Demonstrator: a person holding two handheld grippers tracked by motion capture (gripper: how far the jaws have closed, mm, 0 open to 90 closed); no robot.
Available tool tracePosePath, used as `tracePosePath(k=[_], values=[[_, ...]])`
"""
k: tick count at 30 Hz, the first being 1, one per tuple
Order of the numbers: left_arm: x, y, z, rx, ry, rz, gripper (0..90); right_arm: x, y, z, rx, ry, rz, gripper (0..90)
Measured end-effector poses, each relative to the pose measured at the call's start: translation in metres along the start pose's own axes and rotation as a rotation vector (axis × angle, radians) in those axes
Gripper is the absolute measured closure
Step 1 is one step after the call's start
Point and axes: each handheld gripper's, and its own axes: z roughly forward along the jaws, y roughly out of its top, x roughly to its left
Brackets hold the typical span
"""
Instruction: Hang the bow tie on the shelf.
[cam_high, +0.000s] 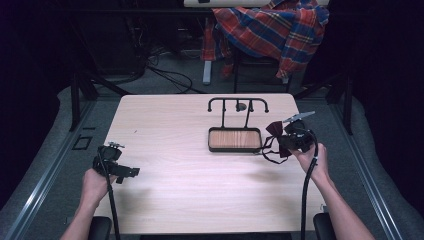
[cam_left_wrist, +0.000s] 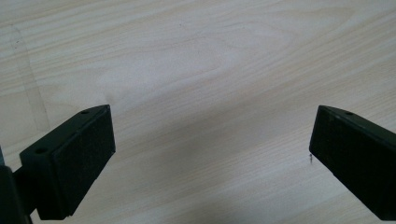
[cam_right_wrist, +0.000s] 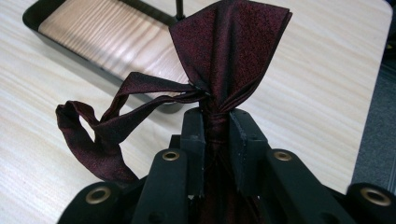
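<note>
right gripper (cam_right_wrist: 217, 119): jaws clamped on bow tie (cam_right_wrist: 229, 51), held above table (cam_high: 165, 150) just right of tray (cam_high: 235, 139) | left gripper (cam_left_wrist: 210, 154): jaws apart, nothing between | risk: dangling strap may snag tray rim or rack (cam_high: 238, 104)

on the pale wooden table (cam_high: 165, 165), the right gripper (cam_high: 286, 141) at about 3 o'clock pinches a dark red bow tie (cam_high: 274, 131), its strap dangling, just beside the black wood-floored stand (cam_high: 235, 139). the left gripper (cam_high: 131, 172) hovers near 8 o'clock, well apart.
</note>
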Motion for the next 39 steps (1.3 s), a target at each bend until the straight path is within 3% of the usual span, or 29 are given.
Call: tracePosePath(k=[20, 39], values=[[-0.001, 0.0, 0.001, 0.008, -0.005, 0.005, 0.3, -0.008, 0.017, -0.017, -0.074, -0.034, 0.013, 77.2], [-0.001, 0.001, 0.001, 0.016, -0.012, 0.014, 0.3, -0.009, 0.039, -0.041, -0.183, -0.053, 0.029, 77.2]])
